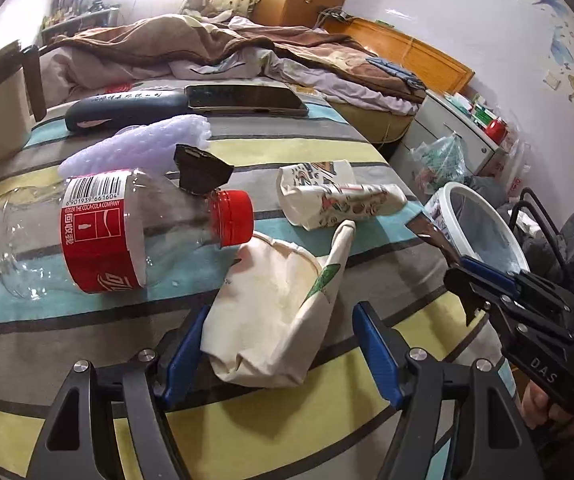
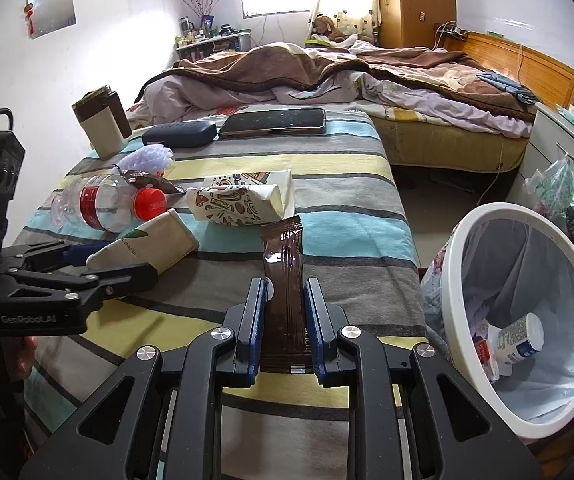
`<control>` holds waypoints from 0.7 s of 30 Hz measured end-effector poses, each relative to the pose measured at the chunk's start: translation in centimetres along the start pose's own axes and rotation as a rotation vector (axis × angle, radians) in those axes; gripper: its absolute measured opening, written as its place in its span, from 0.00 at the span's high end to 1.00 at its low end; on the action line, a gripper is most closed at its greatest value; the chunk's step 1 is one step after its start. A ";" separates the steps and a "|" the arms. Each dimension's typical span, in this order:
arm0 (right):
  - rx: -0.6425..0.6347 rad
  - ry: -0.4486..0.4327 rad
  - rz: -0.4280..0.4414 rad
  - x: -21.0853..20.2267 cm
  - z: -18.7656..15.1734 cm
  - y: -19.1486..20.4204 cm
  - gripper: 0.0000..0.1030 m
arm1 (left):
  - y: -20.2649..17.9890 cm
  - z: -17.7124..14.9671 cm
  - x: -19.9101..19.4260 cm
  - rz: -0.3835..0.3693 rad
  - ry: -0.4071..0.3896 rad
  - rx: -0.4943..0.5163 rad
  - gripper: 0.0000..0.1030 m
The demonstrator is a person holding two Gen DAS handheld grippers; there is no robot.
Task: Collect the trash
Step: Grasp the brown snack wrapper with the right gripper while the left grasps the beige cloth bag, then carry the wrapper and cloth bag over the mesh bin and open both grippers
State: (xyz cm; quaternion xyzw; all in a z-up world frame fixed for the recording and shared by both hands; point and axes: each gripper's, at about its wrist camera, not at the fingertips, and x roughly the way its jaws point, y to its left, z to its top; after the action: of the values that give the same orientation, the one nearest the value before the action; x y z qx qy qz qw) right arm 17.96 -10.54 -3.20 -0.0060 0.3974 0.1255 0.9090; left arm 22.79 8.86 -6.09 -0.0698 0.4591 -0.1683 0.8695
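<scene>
My left gripper (image 1: 275, 320) is open with its blue pads either side of a crushed cream paper cup (image 1: 275, 308) on the striped cloth; the cup also shows in the right wrist view (image 2: 147, 248). My right gripper (image 2: 285, 292) is shut on a brown wrapper (image 2: 285, 276), held above the table's near right part, left of the white bin (image 2: 459, 280). In the left wrist view the right gripper (image 1: 467, 276) holds the wrapper (image 1: 431, 236) beside the bin (image 1: 483, 204). An empty cola bottle (image 1: 107, 232), a patterned crushed cup (image 1: 335, 200), a dark wrapper scrap (image 1: 203, 168) and white foam (image 1: 139, 144) lie on the table.
At the table's far end lie a phone (image 2: 275, 122), a dark case (image 2: 179, 134) and a beige mug (image 2: 101, 128). The lined bin holds a white bottle (image 2: 521, 338). A bed (image 2: 327, 76) stands behind, a white cabinet (image 2: 559, 152) with a hanging plastic bag at right.
</scene>
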 end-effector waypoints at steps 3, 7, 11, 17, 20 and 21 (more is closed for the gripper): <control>0.004 -0.004 0.002 -0.2 -0.1 -0.1 0.78 | -0.2 -0.1 0.0 -0.008 -0.006 -0.006 0.38; 0.006 -0.011 0.005 -0.5 -0.2 -0.3 0.78 | -0.6 -0.2 -0.2 0.007 -0.010 0.006 0.48; 0.011 -0.014 0.007 -0.7 -0.3 -0.5 0.78 | -1.1 -0.3 -0.5 0.014 -0.021 0.008 0.54; 0.011 -0.023 0.006 -1.1 -0.4 -0.6 0.78 | -2.2 -0.7 -1.4 0.046 -0.048 0.031 0.57; 0.013 -0.033 0.007 -1.5 -0.4 -0.7 0.78 | -2.9 -1.1 -2.4 0.065 -0.069 0.048 0.57; 0.014 -0.037 0.007 -1.7 -0.4 -0.8 0.78 | -3.2 -1.1 -2.7 0.069 -0.076 0.055 0.57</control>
State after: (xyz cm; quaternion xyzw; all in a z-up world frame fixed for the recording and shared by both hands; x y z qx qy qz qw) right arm 16.75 -11.70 -2.35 0.0043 0.3813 0.1261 0.9158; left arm 19.78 6.90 -3.79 -0.0363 0.4231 -0.1479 0.8932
